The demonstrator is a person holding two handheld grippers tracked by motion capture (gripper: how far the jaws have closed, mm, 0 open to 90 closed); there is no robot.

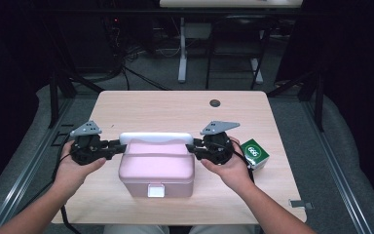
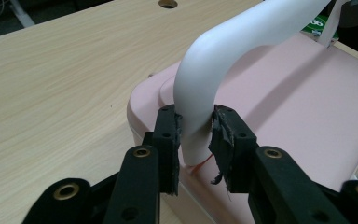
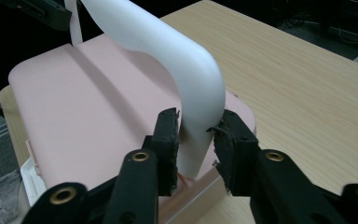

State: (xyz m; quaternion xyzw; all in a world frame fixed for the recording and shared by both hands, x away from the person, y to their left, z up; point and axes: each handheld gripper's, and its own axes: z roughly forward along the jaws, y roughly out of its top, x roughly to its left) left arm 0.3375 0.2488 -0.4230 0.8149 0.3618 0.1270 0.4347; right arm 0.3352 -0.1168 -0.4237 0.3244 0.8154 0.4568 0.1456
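High view: pink box (image 1: 156, 168) sits on the table (image 1: 175, 105) at its near-middle, white latch (image 1: 156, 190) on the side facing the person, white handle (image 1: 156, 137) raised along the box's far edge. Left gripper (image 1: 113, 148) is at the box's left end, right gripper (image 1: 194, 148) at its right end, each held in a hand (image 1: 73, 168), both at the handle's ends. Green carton (image 1: 254, 153) is just right of the box, behind the right hand (image 1: 233, 165). Left gripper view: fingers (image 2: 167, 140) pinch the lower leg of the white handle (image 2: 205, 93) where it meets the box's (image 2: 298, 116) corner; both pads touch it. Right gripper view: fingers (image 3: 168, 140) clamp the other leg of the handle (image 3: 186, 88) at the box's (image 3: 88, 107) opposite corner, also in contact on both sides.
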